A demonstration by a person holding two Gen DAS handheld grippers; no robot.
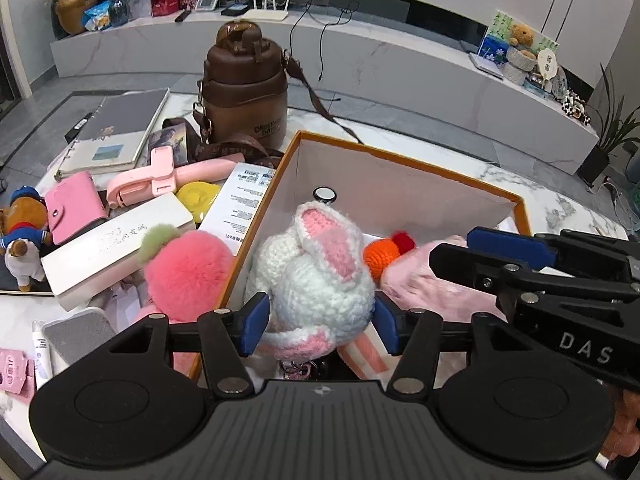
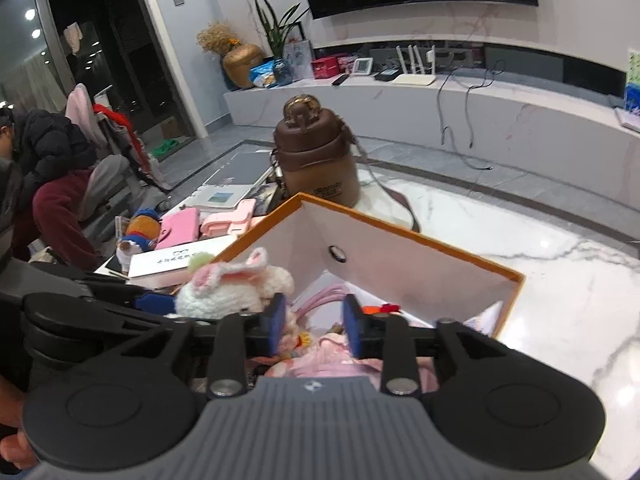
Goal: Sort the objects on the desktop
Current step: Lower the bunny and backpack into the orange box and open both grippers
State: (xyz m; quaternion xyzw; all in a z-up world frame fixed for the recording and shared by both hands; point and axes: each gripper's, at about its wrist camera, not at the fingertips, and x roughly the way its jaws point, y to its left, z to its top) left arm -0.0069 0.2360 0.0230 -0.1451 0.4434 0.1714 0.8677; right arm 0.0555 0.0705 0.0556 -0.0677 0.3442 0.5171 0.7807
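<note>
- The left tool (image 1: 320,320) hangs over the near end of the orange-rimmed box (image 1: 404,162), pointing steeply down; its blue pads stand either side of the white-and-pink crocheted rabbit (image 1: 320,268), and I judge them released, since a sliver of gap shows at each pad; the rabbit sits squarely between the jaws, inside the box.
- The right tool (image 2: 314,328) sits just to the right of the left one, also over the box; its jaws are parted with nothing pinched; below and beyond them lies a pink plush toy (image 2: 336,360) on the box floor.
- The rabbit is already in the box, its ears pointing away from the left tool toward the far wall; an orange-and-red crocheted piece (image 1: 384,254) lies just beside it, touching the pink plush.
- What the coming move turns on, in my judgement: everything unsorted lies left of the box on the counter (image 2: 520,220); the pink pom-pom (image 1: 186,268) rests just outside the box's left wall, beside the white case (image 1: 116,248); the left tool is plainly the nearer one, and would have to lift clear of the rim and swing left; the right tool would have to cross over it.
- Farther out stand the pink wallet (image 1: 74,212), the yellow disc (image 1: 198,198) and the brown bottle (image 1: 244,92).
</note>
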